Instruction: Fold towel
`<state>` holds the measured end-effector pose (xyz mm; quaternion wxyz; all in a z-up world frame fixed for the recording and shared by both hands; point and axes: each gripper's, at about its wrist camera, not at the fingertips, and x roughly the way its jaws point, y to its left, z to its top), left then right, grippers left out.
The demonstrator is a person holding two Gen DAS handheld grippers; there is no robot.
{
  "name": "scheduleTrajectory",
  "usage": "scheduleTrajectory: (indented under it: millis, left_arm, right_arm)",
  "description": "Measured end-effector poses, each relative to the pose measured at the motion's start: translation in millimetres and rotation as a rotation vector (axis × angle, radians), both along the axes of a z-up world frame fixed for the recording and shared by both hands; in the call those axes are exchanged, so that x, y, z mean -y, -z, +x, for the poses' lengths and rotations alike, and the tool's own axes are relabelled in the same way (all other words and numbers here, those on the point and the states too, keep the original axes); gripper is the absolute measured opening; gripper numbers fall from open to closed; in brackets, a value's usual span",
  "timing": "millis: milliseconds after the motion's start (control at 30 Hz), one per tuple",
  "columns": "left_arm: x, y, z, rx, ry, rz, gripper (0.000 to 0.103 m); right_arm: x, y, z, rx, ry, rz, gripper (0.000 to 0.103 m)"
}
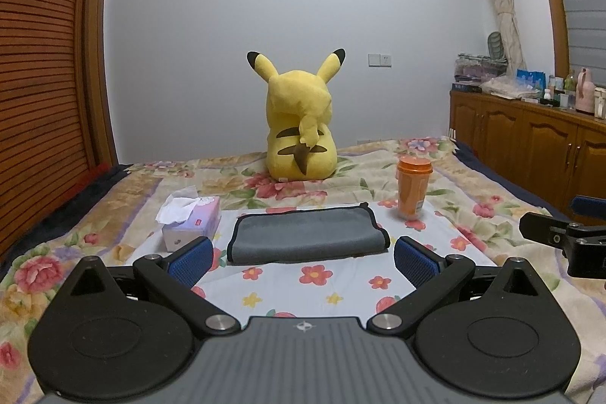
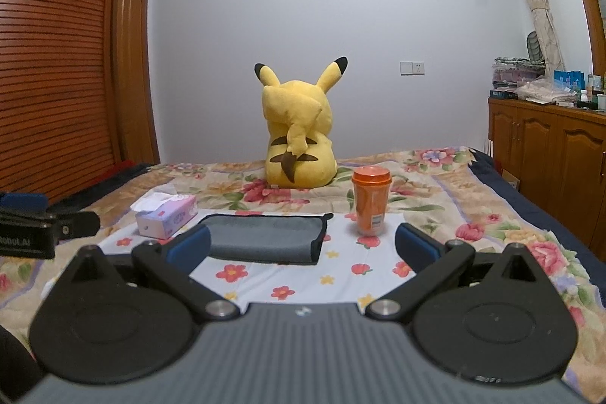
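A grey towel (image 1: 308, 237) with dark trim lies folded flat on the flowered bed sheet (image 1: 314, 290); it also shows in the right wrist view (image 2: 265, 237). My left gripper (image 1: 303, 262) is open and empty, hovering just short of the towel's near edge. My right gripper (image 2: 303, 248) is open and empty, a little to the right of the towel, whose right end sits between its blue pads (image 2: 191, 247). The right gripper's side shows at the right edge of the left wrist view (image 1: 564, 237).
A tissue box (image 1: 191, 222) stands left of the towel. An orange lidded cup (image 1: 413, 186) stands to its right. A yellow plush toy (image 1: 301, 124) sits behind, facing the wall. A wooden cabinet (image 1: 530, 135) runs along the right, a wardrobe (image 1: 41, 63) on the left.
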<state>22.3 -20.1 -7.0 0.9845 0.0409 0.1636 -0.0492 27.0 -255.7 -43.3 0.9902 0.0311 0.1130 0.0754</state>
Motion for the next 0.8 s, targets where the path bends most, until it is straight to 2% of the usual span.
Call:
scheduleTrajectory:
  millis: [800]
  left_arm:
    - [-1.0,2.3,1.0,-0.003,-0.001,-0.001,0.103]
  right_arm:
    - [3.0,4.0,-0.6,-0.008,0.002,0.01,0.103]
